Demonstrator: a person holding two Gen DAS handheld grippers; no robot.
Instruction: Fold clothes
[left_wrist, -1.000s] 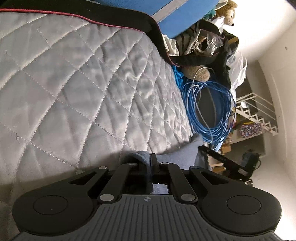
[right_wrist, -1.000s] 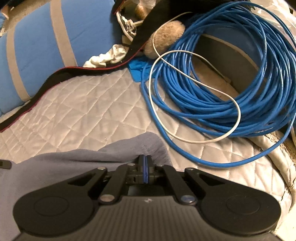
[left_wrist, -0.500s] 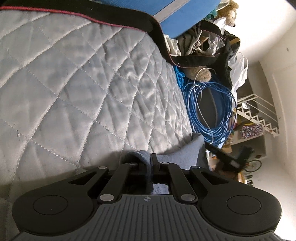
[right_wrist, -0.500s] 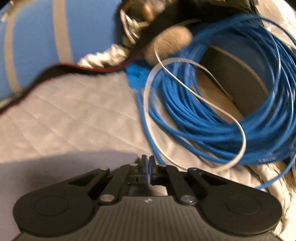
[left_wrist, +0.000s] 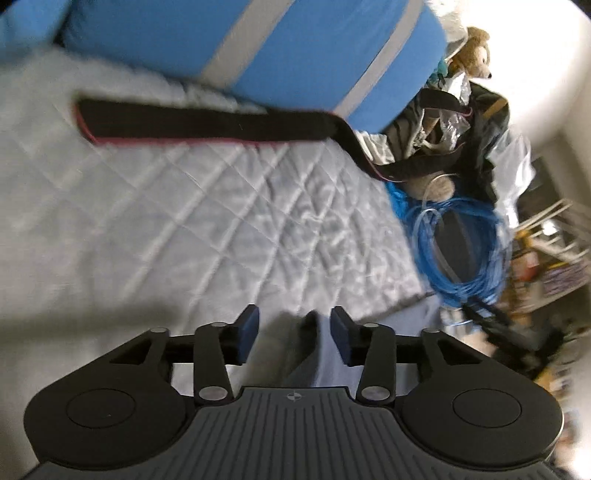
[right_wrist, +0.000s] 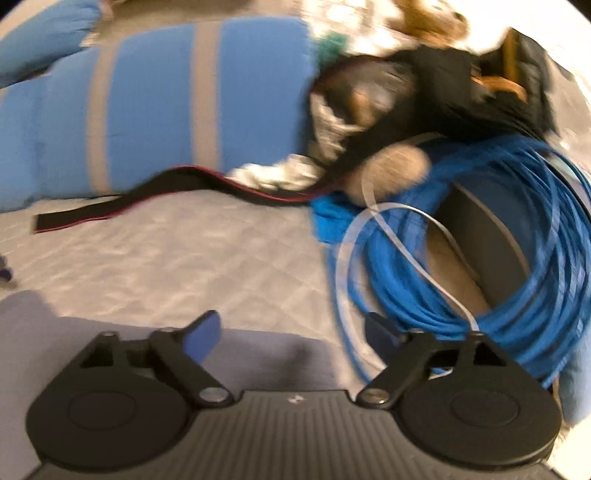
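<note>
A grey-blue garment (left_wrist: 369, 354) lies on the quilted grey bedcover (left_wrist: 184, 221). In the left wrist view my left gripper (left_wrist: 294, 332) is open, its blue pads (left_wrist: 248, 332) apart, with the garment's edge lying loose between and below them. In the right wrist view the garment (right_wrist: 110, 343) lies flat along the bottom. My right gripper (right_wrist: 291, 332) is open wide just above it, holding nothing.
A coil of blue cable (right_wrist: 498, 277) with a white cord (right_wrist: 388, 229) lies right of the garment. A black strap (left_wrist: 207, 123) crosses the cover below a blue striped pillow (left_wrist: 258, 48). Soft toys (left_wrist: 476, 48) and bags (left_wrist: 443, 147) pile up at the far right.
Both grippers were shut on the garment and have opened, letting it go onto the bedcover. Both have pulled back and tilted up, showing more of the pillow.
</note>
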